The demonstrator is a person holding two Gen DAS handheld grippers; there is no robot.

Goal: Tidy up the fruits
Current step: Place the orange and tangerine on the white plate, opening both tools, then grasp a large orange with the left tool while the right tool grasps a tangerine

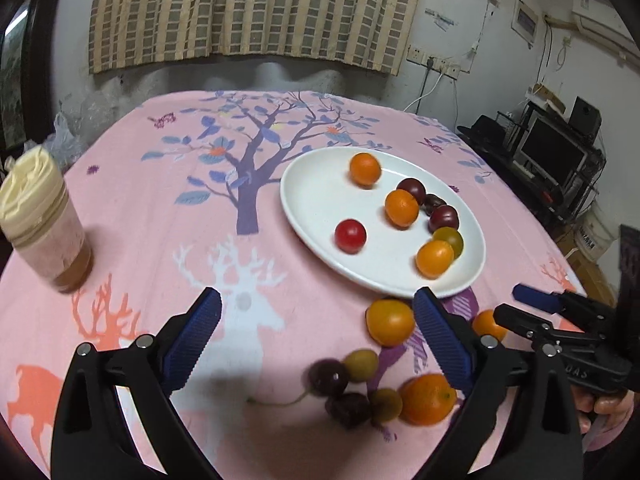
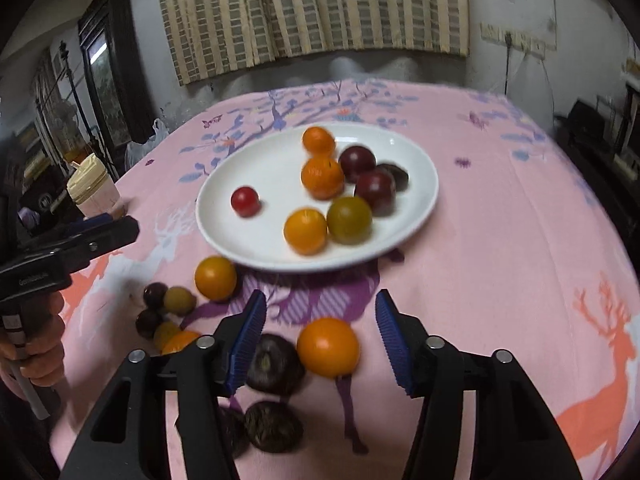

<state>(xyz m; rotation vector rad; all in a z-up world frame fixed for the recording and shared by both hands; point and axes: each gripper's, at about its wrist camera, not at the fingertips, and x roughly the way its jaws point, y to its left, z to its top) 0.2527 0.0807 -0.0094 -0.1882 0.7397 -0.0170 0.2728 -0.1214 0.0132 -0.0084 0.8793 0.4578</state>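
Fruits split between a white plate (image 2: 224, 216) and the pink printed tablecloth (image 2: 500, 240). We hold both tools low over the cloth, near edge of the table.

Right gripper (image 2: 320, 338): jaws wide, gripping nothing. Between them sits an orange fruit (image 2: 328, 347), nearer the left finger's side than the right but touching neither pad as far as we can tell. A dark wrinkled fruit (image 2: 274, 370) lies just beside it at 9 o'clock, partly under the left blue pad (image 2: 248, 340). Two more dark wrinkled ones sit at 6 o'clock below, one (image 2: 273, 426) clear, the other hidden behind the finger.

Left gripper (image 1: 316, 322): jaws wide, gripping nothing. A loose cluster (image 1: 360, 392) lies toward the right finger: yellow-orange fruit (image 1: 390, 322) just beside the right pad (image 1: 438, 336), then a green one, two dark cherries with a stem, another green, and an orange (image 1: 428, 399) low by the same finger. Nothing touches the left pad.

Plate sits at 12 o'clock from the right gripper and 1 o'clock from the left. It holds a small red tomato (image 2: 245, 201) alone at its 9 o'clock side, three orange fruits, a green one (image 2: 349, 220) and dark plums (image 2: 374, 188) bunched at its right.

Lidded jar (image 1: 42, 220) stands at 10 o'clock of the left view, well apart from the fruit.
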